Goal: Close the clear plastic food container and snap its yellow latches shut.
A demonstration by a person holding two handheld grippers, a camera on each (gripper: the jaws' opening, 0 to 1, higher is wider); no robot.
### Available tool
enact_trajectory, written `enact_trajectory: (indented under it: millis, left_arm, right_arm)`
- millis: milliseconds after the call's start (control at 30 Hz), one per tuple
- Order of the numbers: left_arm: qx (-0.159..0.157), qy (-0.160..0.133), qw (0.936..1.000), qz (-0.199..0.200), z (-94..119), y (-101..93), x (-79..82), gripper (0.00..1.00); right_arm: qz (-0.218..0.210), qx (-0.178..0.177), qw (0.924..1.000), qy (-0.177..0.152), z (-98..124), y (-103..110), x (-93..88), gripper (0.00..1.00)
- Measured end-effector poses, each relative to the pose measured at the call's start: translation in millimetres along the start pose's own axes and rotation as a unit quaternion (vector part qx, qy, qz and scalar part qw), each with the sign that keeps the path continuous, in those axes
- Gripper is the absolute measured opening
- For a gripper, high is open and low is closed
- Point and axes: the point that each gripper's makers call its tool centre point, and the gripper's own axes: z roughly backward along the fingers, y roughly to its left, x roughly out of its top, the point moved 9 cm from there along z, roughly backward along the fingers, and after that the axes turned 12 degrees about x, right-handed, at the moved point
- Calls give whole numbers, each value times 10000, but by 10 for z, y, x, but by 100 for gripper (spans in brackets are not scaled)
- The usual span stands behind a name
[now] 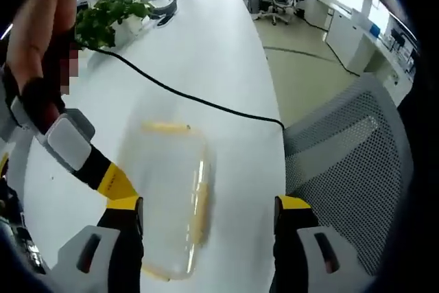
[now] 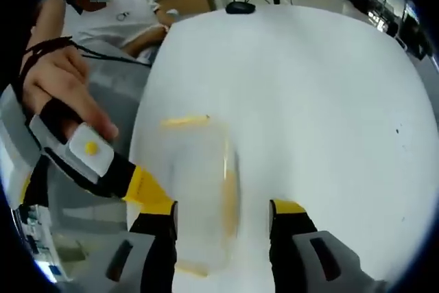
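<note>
The clear plastic container (image 1: 171,190) lies blurred on the white table (image 1: 219,53). One yellow latch (image 1: 164,127) runs along its far edge and another (image 1: 200,204) along its right side. My left gripper (image 1: 209,214) is open, its jaws wide apart on either side of the container's near end. In the right gripper view the container (image 2: 199,183) sits between the spread jaws of my open right gripper (image 2: 223,217), with yellow latches (image 2: 230,197) showing. The other gripper (image 1: 89,162), held by a hand, reaches in from the left to the container's side. Whether the lid is down is too blurred to tell.
A black cable (image 1: 192,97) crosses the table behind the container, and a potted plant (image 1: 110,15) stands at the far left. A grey mesh chair (image 1: 343,162) stands by the right edge. A black mouse (image 2: 240,7) lies far off, near a person in a white shirt (image 2: 123,15).
</note>
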Motion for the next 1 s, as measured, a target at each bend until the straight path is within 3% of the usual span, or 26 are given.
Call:
enact_trajectory:
  millis: [67, 167, 367, 500, 1000]
  left_arm:
    - [-139, 23, 9999, 58, 24, -17, -16, 82]
    - [-156, 98, 9998, -112, 38, -17, -81, 99]
    - [-203, 170, 9996, 85, 105, 171, -184, 99]
    - [-183, 120, 9996, 191, 119, 279, -199, 99]
    - [-359, 221, 9990, 108, 21, 396, -268, 99]
  right_arm:
    - [19, -115, 9999, -43, 28, -6, -27, 66]
    - [52, -82, 9998, -198, 34, 51, -90, 87]
    - [222, -96, 9994, -236, 13, 186, -193, 93]
    - [408, -242, 9985, -272, 0, 260, -252, 90]
    - [380, -400, 9981, -259, -59, 524, -349, 91]
